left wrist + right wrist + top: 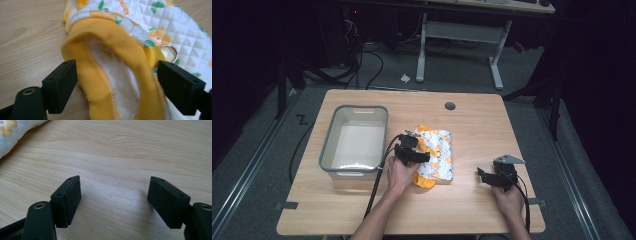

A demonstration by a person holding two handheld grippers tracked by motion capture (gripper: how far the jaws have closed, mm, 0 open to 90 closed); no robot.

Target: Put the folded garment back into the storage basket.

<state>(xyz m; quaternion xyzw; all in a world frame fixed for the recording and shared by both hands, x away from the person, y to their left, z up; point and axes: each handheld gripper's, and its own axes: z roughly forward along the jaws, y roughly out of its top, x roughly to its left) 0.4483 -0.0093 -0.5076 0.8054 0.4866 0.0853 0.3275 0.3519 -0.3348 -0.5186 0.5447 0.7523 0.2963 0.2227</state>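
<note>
Quilted garment [160, 22] cuff [120, 50] btwn L gripper [115, 82] fingers, apart.

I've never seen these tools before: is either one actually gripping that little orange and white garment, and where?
Neither. The left gripper stands open around the garment's yellow ribbed cuff without pinching it. The right gripper is open over the bare table.

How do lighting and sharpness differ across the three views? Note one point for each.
High view: the pale wooden table is lit while the room around it is dark, and the picture is soft. Left gripper view: the yellow ribbed cuff of the quilted white garment is sharp and evenly lit. Right gripper view: soft shadows on the wood beside the black jaws.
</note>
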